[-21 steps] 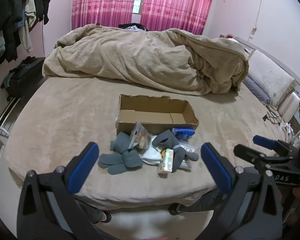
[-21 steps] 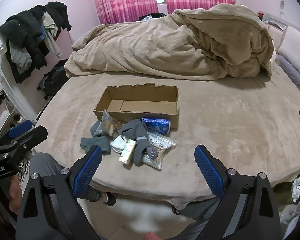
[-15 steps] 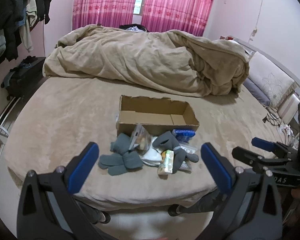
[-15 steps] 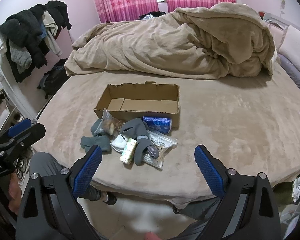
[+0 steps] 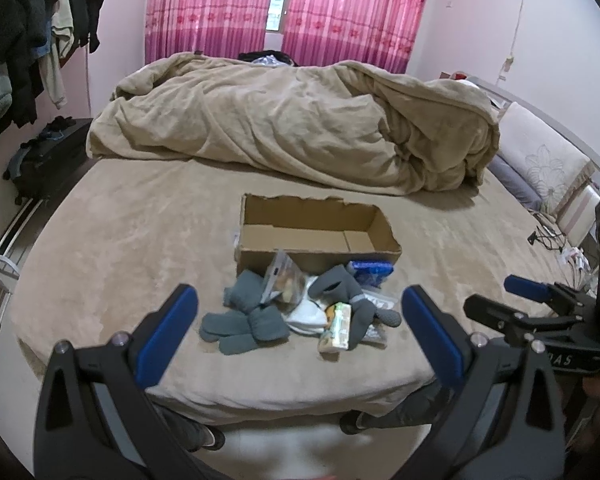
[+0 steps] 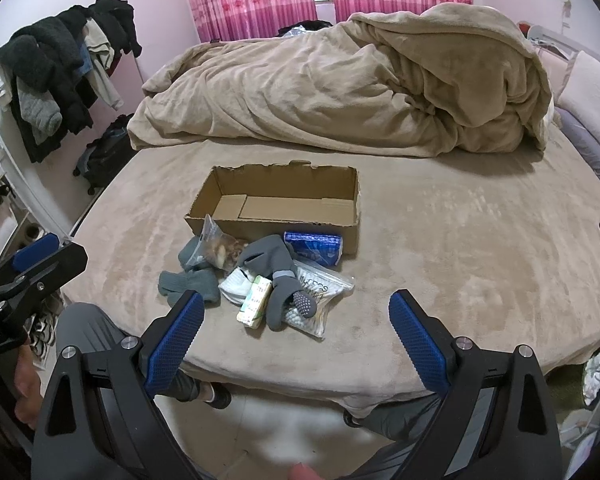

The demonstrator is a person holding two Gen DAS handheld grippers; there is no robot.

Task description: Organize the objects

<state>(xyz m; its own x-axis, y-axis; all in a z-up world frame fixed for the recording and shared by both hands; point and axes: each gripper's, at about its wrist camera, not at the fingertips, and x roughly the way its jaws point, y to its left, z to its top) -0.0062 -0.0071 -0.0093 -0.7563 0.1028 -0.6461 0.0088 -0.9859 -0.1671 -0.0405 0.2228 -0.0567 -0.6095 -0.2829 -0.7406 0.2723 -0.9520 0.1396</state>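
An open, empty cardboard box (image 5: 316,236) (image 6: 280,204) sits on the bed. In front of it lies a pile: grey gloves (image 5: 244,320) (image 6: 190,282), a dark grey sock (image 5: 346,292) (image 6: 278,276), a clear snack bag (image 5: 282,280) (image 6: 220,246), a blue packet (image 5: 370,270) (image 6: 314,246), a small green carton (image 5: 336,326) (image 6: 256,300), a white cloth (image 5: 306,314) and a zip bag (image 6: 320,296). My left gripper (image 5: 300,332) is open and empty, short of the pile. My right gripper (image 6: 296,332) is open and empty, just short of it too.
A rumpled beige duvet (image 5: 300,120) fills the far half of the bed. Clothes hang on a rack (image 6: 52,72) at the left, with a dark suitcase (image 5: 40,160) below. Pillows (image 5: 540,160) and cables lie at the right. The bed's front edge (image 5: 284,396) is just below the grippers.
Both views have tilted up and drawn slightly closer to the pile. Nothing on the bed has moved and both grippers stay open.
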